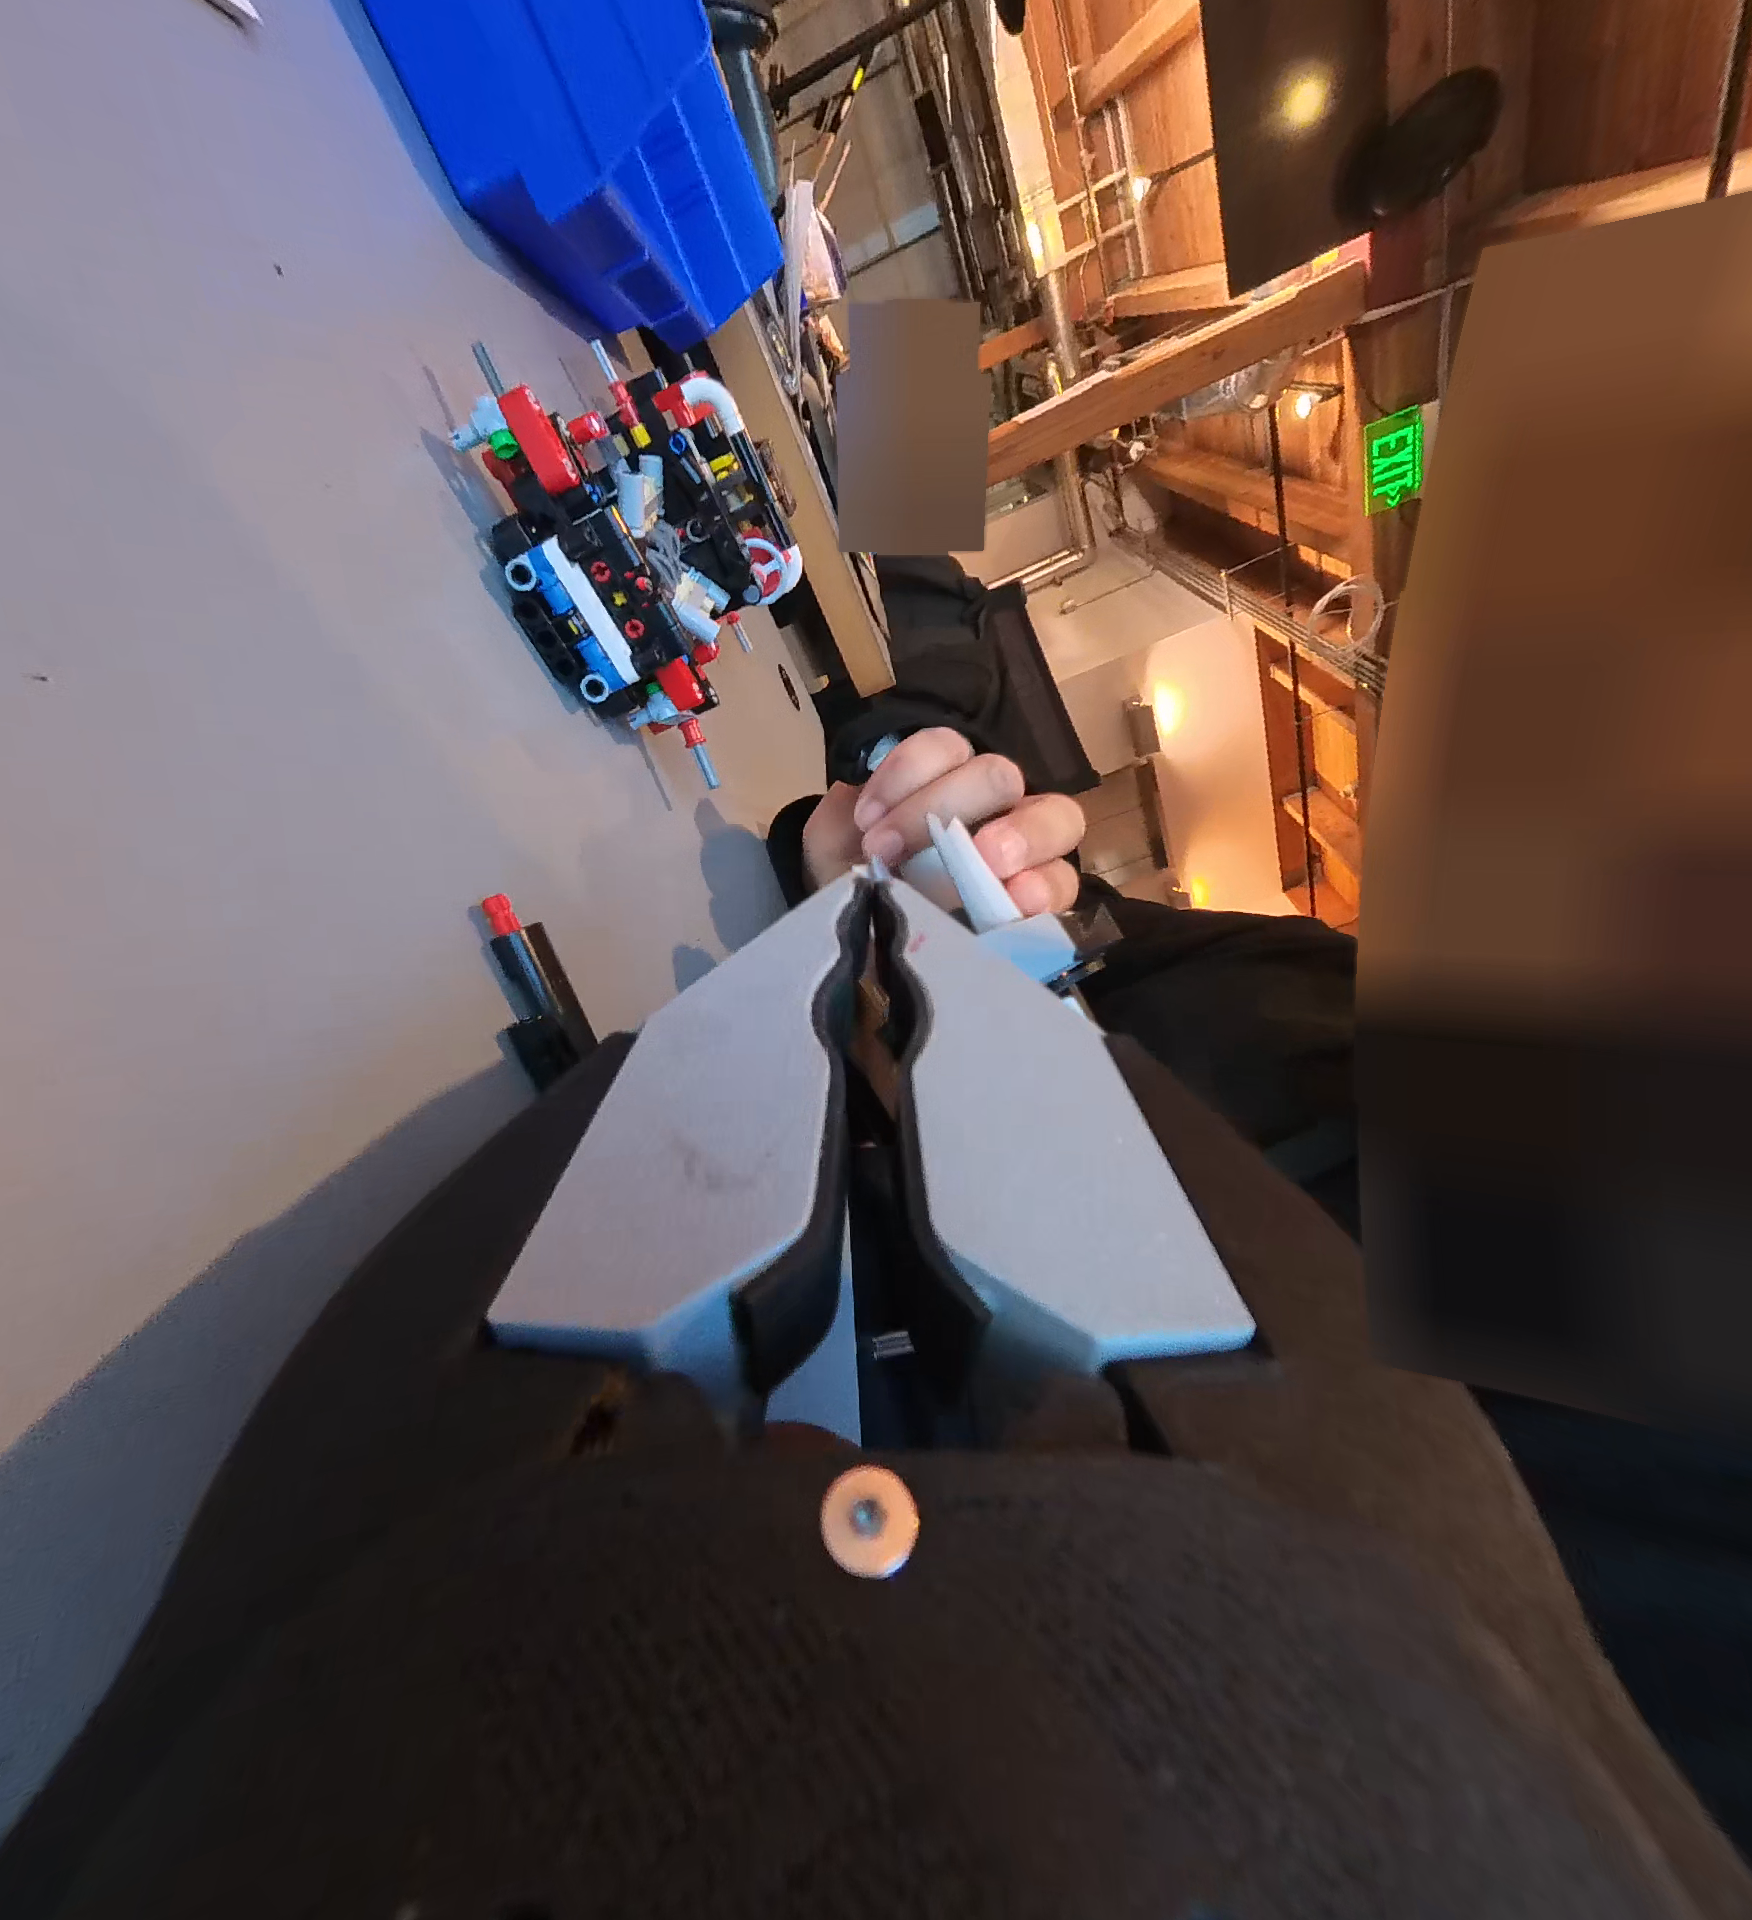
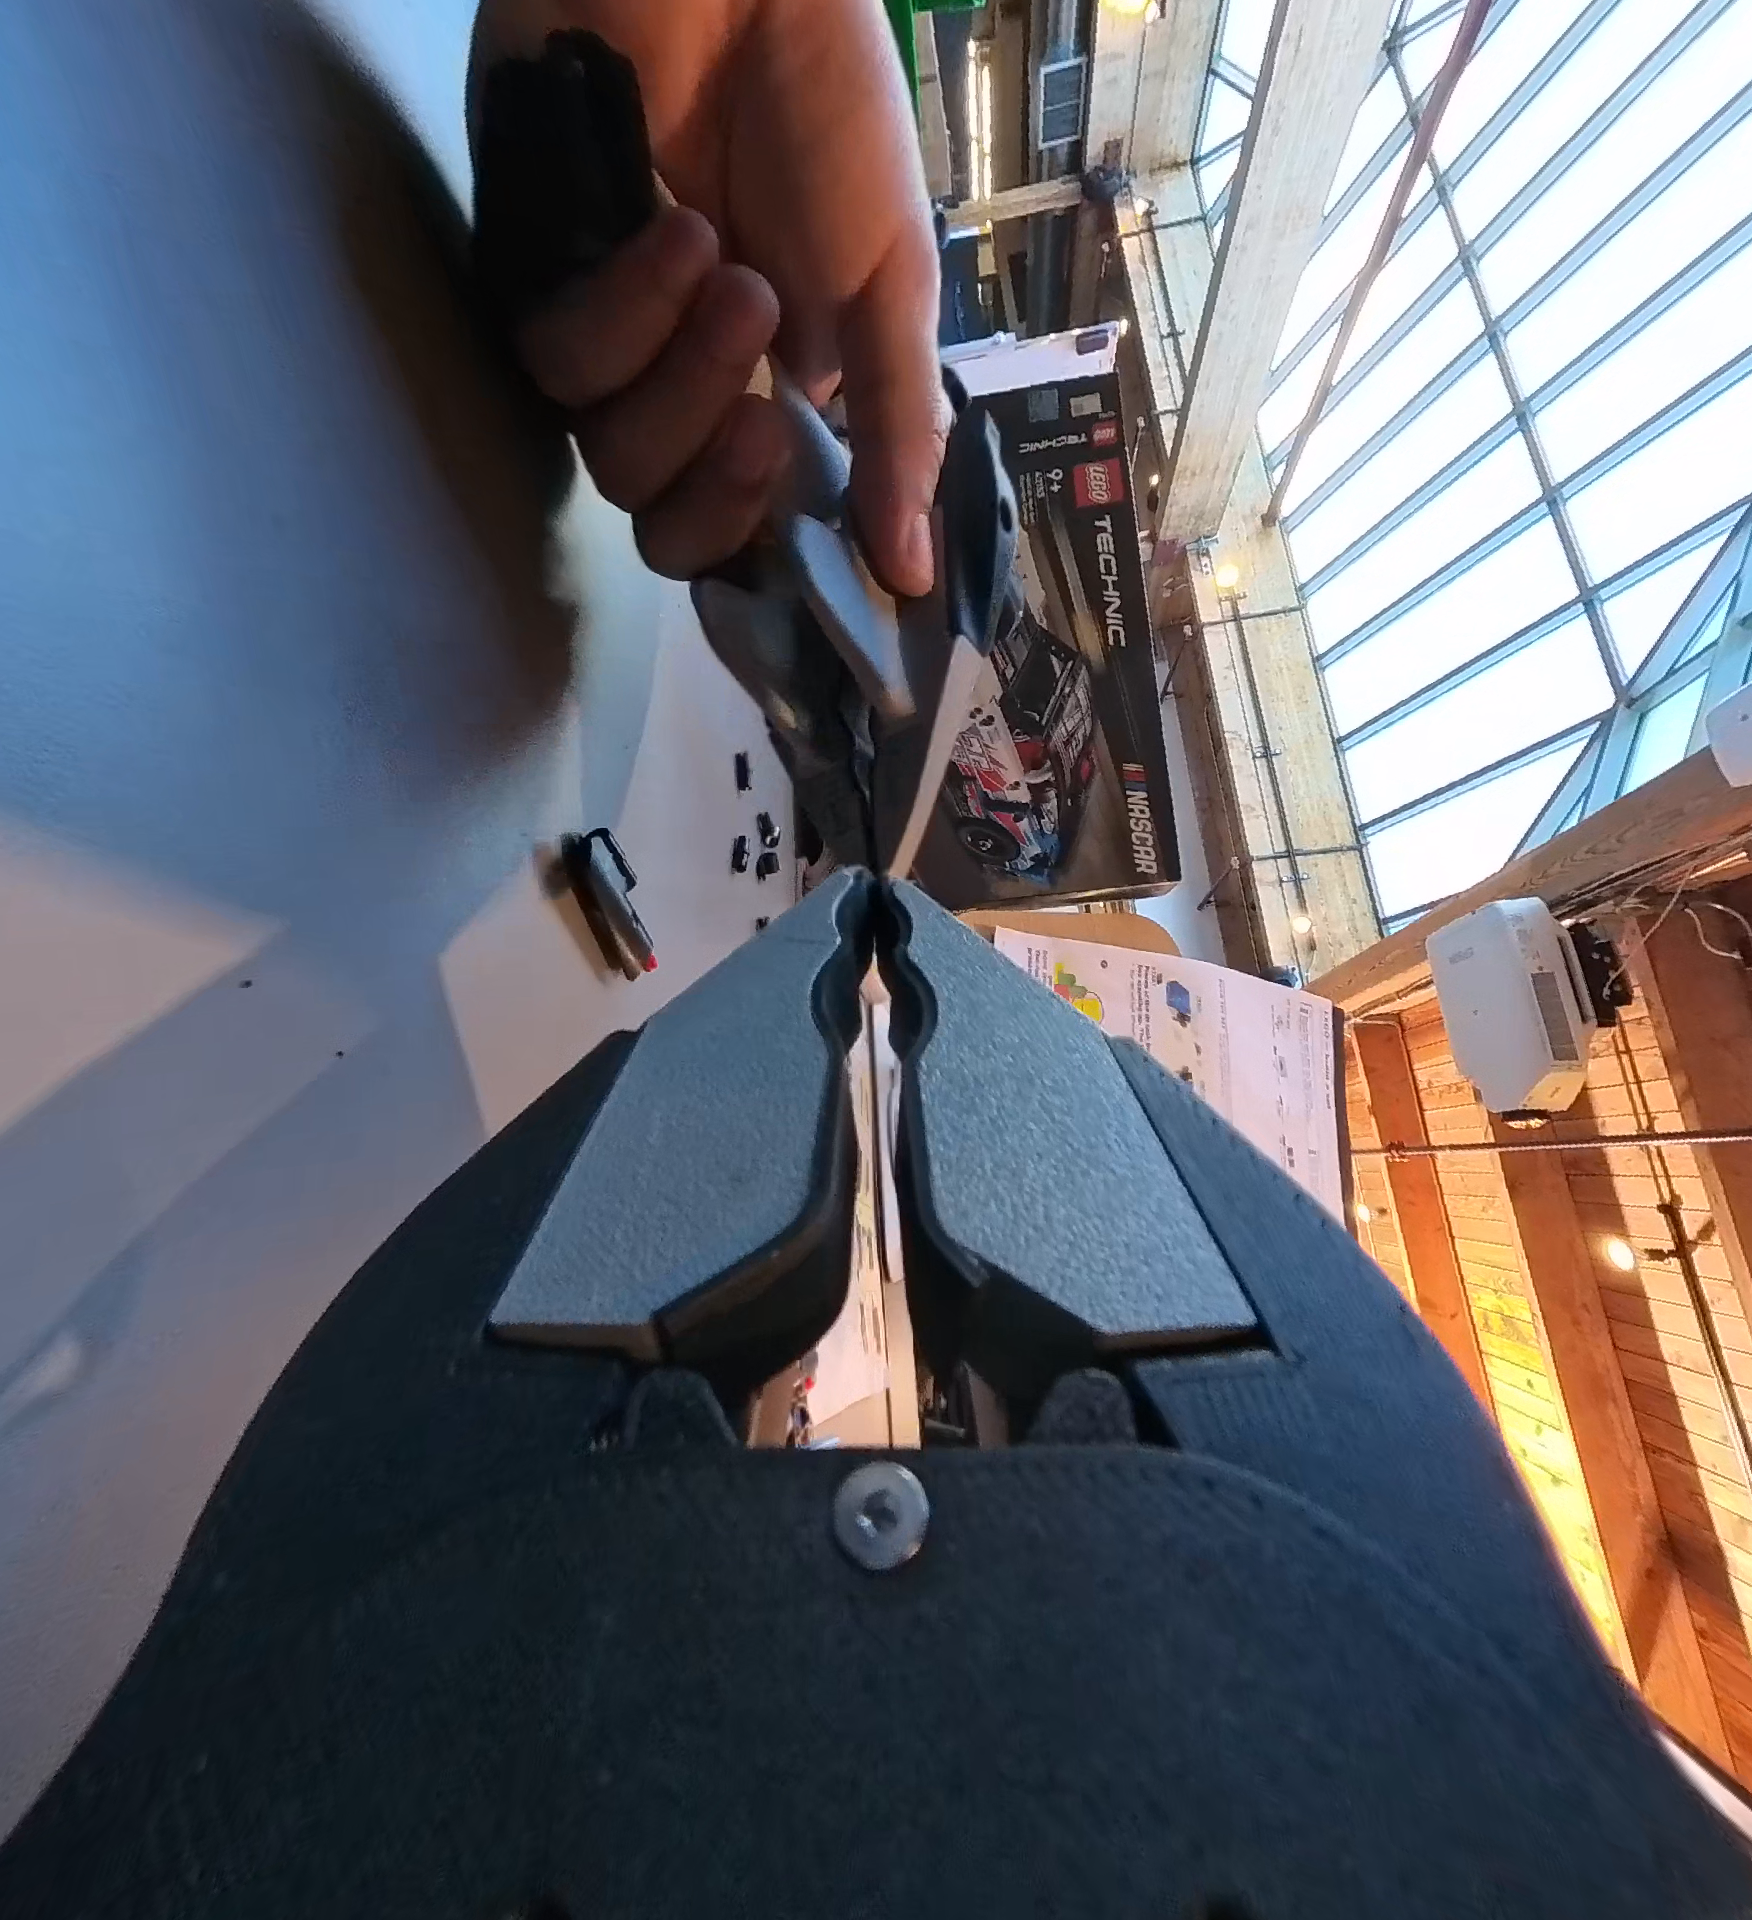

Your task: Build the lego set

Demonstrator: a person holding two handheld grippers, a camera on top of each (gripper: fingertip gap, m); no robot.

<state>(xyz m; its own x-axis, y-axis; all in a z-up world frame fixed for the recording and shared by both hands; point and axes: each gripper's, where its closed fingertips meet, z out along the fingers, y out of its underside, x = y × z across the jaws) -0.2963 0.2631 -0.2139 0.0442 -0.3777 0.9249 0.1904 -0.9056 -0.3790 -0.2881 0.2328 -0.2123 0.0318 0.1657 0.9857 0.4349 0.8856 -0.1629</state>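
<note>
My left gripper [image 1: 874, 883] is shut, and a small light-grey piece [image 1: 876, 868] sticks out at its tips. It is held up off the table [image 1: 176, 623], tip to tip with my right gripper [image 1: 965, 873], which a hand [image 1: 955, 800] holds. In the right wrist view my right gripper [image 2: 880, 883] is shut, and I see nothing held in it. The left gripper [image 2: 887, 831] points at its tips. The partly built lego model [image 1: 633, 551] lies on the table farther off. A black piece with a red pin [image 1: 529, 977] lies nearer and also shows in the right wrist view [image 2: 607, 904].
A blue bin [image 1: 591, 156] stands at the table's far end. The set's box [image 2: 1069, 644] stands behind the grippers, with an instruction sheet [image 2: 1215, 1049] beside it. A few small black pieces [image 2: 758, 842] lie on the table. A seated person is across from me. The grippers are tip to tip, or close to it.
</note>
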